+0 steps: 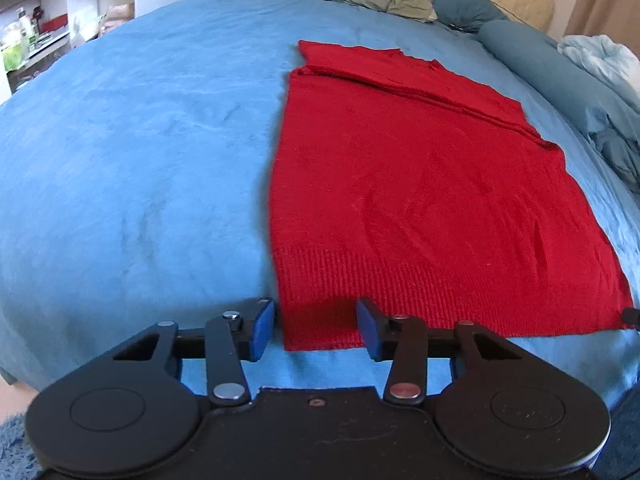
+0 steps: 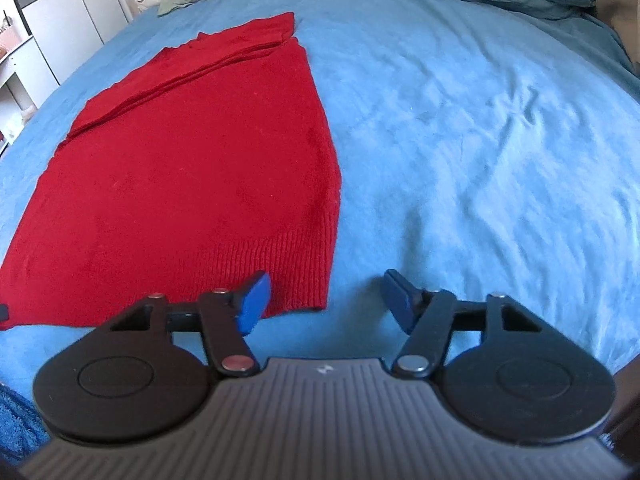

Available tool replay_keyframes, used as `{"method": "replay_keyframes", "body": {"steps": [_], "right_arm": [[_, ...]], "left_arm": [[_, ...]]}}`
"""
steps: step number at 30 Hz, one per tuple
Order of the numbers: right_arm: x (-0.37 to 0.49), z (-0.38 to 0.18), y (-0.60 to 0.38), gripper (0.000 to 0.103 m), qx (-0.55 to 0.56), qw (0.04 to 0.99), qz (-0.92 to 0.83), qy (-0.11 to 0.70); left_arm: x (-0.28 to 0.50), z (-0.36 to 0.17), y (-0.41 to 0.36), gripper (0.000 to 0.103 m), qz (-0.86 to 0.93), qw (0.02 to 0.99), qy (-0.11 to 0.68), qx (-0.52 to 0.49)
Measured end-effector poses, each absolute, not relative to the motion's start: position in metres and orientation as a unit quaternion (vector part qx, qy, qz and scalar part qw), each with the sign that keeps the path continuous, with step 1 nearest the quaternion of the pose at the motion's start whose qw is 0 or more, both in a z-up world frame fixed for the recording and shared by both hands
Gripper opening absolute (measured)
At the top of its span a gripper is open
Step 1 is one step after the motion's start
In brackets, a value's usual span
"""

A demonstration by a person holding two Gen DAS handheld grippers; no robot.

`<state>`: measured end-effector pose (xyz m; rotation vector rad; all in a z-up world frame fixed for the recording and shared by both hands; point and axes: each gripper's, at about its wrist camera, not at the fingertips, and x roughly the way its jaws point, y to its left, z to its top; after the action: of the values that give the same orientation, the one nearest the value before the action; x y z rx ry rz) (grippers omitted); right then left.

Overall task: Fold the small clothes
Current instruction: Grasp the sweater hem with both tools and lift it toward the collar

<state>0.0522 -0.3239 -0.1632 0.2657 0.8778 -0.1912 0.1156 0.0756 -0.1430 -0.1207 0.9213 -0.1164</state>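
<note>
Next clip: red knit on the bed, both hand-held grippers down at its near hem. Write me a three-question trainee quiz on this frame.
1. True or false: the red sweater lies flat on the blue bedsheet, sleeves folded in near its far end.
2. Which corner of the ribbed hem sits between the left hand-held gripper pads? A) left corner B) right corner C) neither
3. Fill in: the right hand-held gripper has the hem's ____ corner between its open pads.

Key: 1 true; 2 A; 3 right. Neither gripper's pads press the knit yet.
</note>
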Motion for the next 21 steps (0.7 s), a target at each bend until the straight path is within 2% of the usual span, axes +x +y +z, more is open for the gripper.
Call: {"method": "replay_keyframes", "body": {"steps": [7,9,11,13,21], "right_arm": [[0.056,-0.169,-0.317,0.052,0.138,0.895,-0.07,0.419],[0.057,-0.168,-0.318,0.043,0.145,0.896,-0.071,0.414],[0.057,-0.169,-0.318,0.032,0.151,0.895,-0.069,0.413],[0.057,-0.169,-0.318,0.027,0.154,0.895,-0.066,0.413],[0.054,-0.161,-0.317,0.023,0.16,0.902,-0.06,0.396]], "left_arm": [[0.116,-0.147,0.07,0.038,-0.056,0.893,0.444,-0.055],[0.116,-0.146,0.07,0.031,-0.056,0.892,0.444,-0.055],[0.116,-0.146,0.068,0.013,-0.058,0.892,0.445,-0.052],[0.115,-0.145,0.066,0.009,-0.058,0.893,0.444,-0.047],[0.111,-0.133,0.066,0.005,-0.053,0.899,0.431,-0.052]]}}
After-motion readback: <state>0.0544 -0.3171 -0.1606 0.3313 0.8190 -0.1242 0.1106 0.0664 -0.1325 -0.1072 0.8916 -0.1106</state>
